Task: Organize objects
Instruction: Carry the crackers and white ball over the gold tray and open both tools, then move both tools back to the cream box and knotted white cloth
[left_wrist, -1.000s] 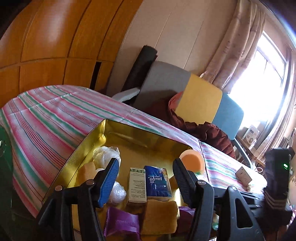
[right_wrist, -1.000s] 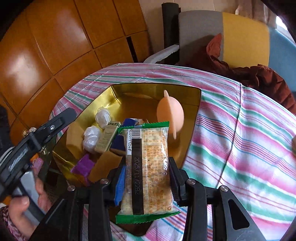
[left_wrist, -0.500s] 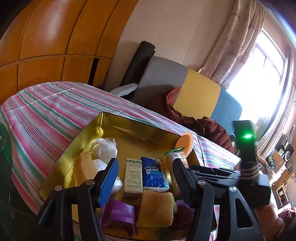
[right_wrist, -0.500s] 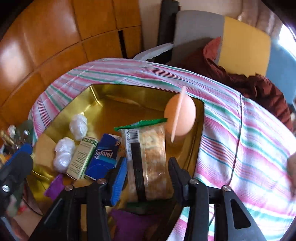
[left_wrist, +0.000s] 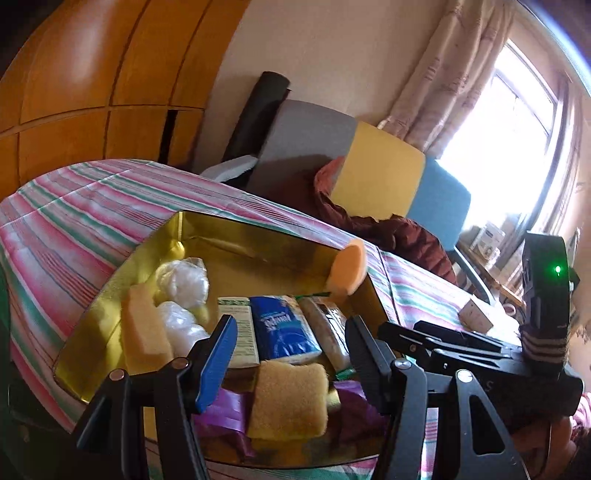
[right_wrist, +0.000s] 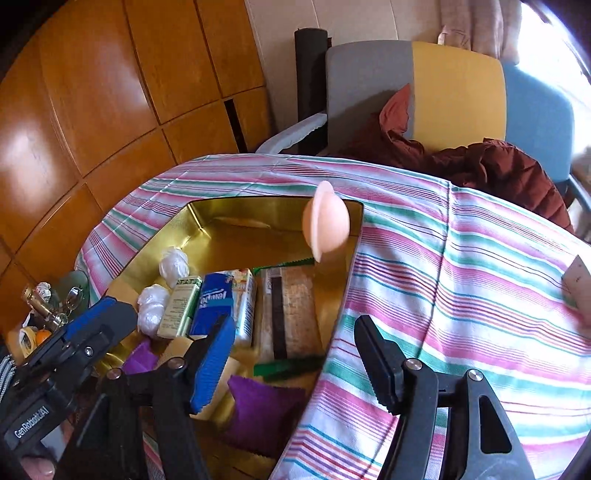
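The right claw (right_wrist: 295, 354) hangs over the near right corner of the gold tin (right_wrist: 199, 221), its jaws opening and nothing between them. Just ahead of its tips, inside the tin along the right wall, lies the cracker pack (right_wrist: 288, 306), flat, its dark seam strip up and its green crimped end toward the claw. Left of the pack, ahead of the blue finger, stands the blue tissue pack (right_wrist: 218, 306), then a small green-and-white box (right_wrist: 179, 306), then two white wrapped balls (right_wrist: 162, 284) farther left. A peach puff (right_wrist: 327, 227) leans on edge against the tin's far right corner, beyond the cracker pack. Nearest the claw, under its left finger, sit a purple pouch (right_wrist: 258, 413) and a yellow sponge (right_wrist: 177, 349).

The left claw (left_wrist: 290, 343) also stands apart with nothing gripped, hovering at the tin's (left_wrist: 221, 225) near edge. Directly ahead between its fingers are the tissue pack (left_wrist: 284, 328) and a yellow sponge (left_wrist: 291, 398); the cracker pack (left_wrist: 325, 332) lies just inside its right finger. To its left front are another sponge (left_wrist: 142, 325) and the white balls (left_wrist: 181, 280). The puff (left_wrist: 347, 267) is ahead to the right. The right claw's body reaches in from the right side of this view.

The tin rests on a surface covered with a striped cloth (right_wrist: 461, 266).
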